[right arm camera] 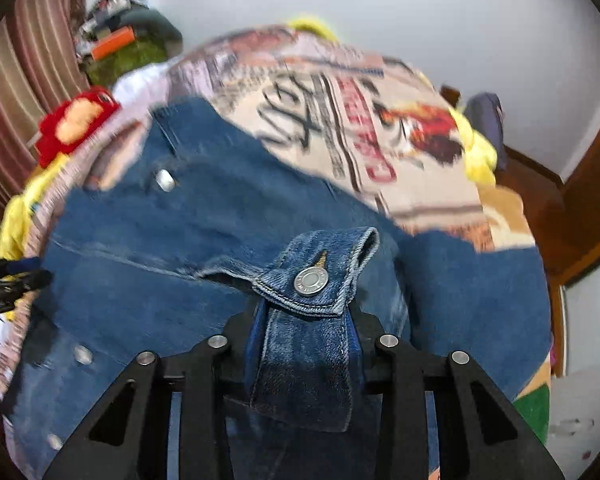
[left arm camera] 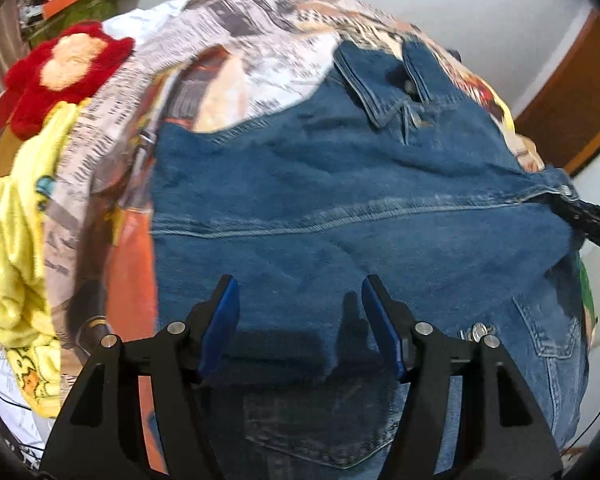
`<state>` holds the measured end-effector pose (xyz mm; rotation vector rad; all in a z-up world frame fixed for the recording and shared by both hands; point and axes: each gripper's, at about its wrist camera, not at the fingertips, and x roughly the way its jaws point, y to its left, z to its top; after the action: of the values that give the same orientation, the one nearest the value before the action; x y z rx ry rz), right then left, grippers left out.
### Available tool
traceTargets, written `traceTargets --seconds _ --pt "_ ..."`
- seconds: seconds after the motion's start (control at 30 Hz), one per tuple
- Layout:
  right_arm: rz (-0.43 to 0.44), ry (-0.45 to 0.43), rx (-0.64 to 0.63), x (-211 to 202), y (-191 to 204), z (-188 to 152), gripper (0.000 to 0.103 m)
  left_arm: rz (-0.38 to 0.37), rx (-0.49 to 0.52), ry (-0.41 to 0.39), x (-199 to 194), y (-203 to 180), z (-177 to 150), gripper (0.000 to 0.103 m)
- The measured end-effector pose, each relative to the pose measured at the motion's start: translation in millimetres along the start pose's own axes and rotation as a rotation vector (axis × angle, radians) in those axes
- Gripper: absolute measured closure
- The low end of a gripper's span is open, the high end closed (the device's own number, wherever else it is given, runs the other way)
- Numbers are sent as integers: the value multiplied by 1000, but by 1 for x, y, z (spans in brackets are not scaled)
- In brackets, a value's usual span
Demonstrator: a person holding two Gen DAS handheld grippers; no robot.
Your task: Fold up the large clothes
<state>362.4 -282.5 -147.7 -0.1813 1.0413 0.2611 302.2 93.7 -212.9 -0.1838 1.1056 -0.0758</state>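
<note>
Denim jacket point(left arm camera: 340, 208) lies spread on a printed blanket point(left arm camera: 260, 40); right claw point(right arm camera: 306, 320) pinches its cuff point(right arm camera: 316, 276), left claw point(left arm camera: 300, 320) gapes empty above it, so a hasty lift could drag the spread cloth askew.

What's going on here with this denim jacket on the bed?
A person is folding a blue denim jacket spread over a printed newspaper-pattern blanket. The right hand-held gripper is shut on the jacket's buttoned cuff, holding that sleeve end up. The left hand-held gripper hangs open over the jacket's body, gripping nothing. A red plush toy and a yellow fleece cloth lie at the blanket's edge.
</note>
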Motion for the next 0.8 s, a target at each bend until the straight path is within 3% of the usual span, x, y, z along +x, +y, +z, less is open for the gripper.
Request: traceTargets --seconds 0.23,0.27,0.37,0.4,0.6,0.8 --pt "-15 46 10 23 -6 -19 65 12 29 37 18 -12 -8 37" --pt "-23 45 6 23 -6 -20 59 18 30 35 17 -12 -8 34" --pt "-117 46 -18 22 -6 -22 27 35 36 26 18 -12 -11 29" --pt "-147 35 -30 20 -6 -24 23 41 36 26 20 -12 -13 27" --pt "-95 23 -34 -3 -12 -28 23 75 57 18 19 -15 -18 25" --pt "-55 -92 11 -56 -28 -27 23 97 97 -13 4 -29 -7 25"
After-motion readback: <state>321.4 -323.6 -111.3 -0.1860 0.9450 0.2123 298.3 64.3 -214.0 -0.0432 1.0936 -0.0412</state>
